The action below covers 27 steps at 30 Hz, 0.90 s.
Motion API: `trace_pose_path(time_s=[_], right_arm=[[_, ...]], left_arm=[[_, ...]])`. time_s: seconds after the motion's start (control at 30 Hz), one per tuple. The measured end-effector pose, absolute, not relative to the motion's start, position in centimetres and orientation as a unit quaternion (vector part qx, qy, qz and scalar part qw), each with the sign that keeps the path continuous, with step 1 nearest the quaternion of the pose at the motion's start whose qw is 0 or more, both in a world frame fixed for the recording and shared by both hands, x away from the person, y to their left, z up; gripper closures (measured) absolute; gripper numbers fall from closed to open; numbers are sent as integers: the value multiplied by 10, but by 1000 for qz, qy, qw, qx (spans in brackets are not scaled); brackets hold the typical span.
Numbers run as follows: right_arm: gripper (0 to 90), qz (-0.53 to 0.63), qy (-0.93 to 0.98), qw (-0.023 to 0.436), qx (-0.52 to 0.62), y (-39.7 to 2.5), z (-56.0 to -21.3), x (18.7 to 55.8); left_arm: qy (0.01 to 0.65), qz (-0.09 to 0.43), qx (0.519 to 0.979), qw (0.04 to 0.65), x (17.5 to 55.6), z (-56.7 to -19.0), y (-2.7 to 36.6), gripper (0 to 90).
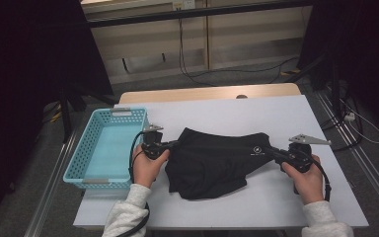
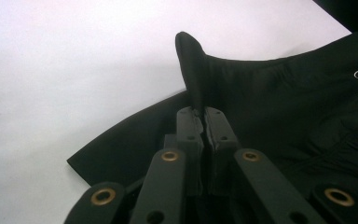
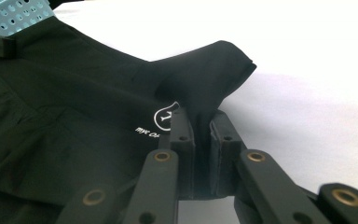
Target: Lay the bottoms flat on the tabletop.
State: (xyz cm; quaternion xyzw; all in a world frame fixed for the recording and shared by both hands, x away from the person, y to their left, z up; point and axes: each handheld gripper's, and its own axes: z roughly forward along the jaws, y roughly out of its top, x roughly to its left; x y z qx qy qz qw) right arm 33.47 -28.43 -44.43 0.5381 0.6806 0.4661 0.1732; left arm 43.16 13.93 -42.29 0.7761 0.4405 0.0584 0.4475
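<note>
A black garment (image 1: pixel 212 163) with a small white logo (image 1: pixel 257 149) lies spread on the white table (image 1: pixel 276 197), folded over near the front. My left gripper (image 1: pixel 173 144) is shut on its left edge; in the left gripper view the jaws pinch a raised fold of the black garment (image 2: pixel 193 70). My right gripper (image 1: pixel 271 149) is shut on the garment's right corner beside the logo. In the right gripper view that black garment (image 3: pixel 205 74) bunches up between the closed jaws, with the white logo (image 3: pixel 165 116) just left of them.
A light blue perforated basket (image 1: pixel 90 163) stands at the table's left edge, just beside my left hand. Cables (image 1: pixel 192 74) run over the floor beyond the table's far edge. Bare white table (image 1: pixel 237 116) lies behind the garment.
</note>
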Motion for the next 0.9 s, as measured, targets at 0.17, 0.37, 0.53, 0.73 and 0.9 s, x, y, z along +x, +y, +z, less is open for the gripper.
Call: trace_pose_path(time_s=[0.17, 0.37, 0.53, 0.73, 0.9], right_arm=[[828, 476, 675, 180, 535, -285, -439, 333], [830, 499, 664, 199, 521, -284, -424, 331], [832, 503, 661, 214, 514, -285, -412, 327], [832, 503, 660, 235, 506, -289, -395, 325], [832, 504, 661, 231, 506, -292, -388, 324]], left_arm=[[438, 62, 775, 451, 430, -419, 140, 865], [434, 71, 768, 466, 430, -409, 141, 867], [425, 77, 764, 480, 429, -398, 141, 867], [412, 80, 762, 493, 427, -382, 136, 868], [416, 88, 761, 490, 425, -383, 137, 869]])
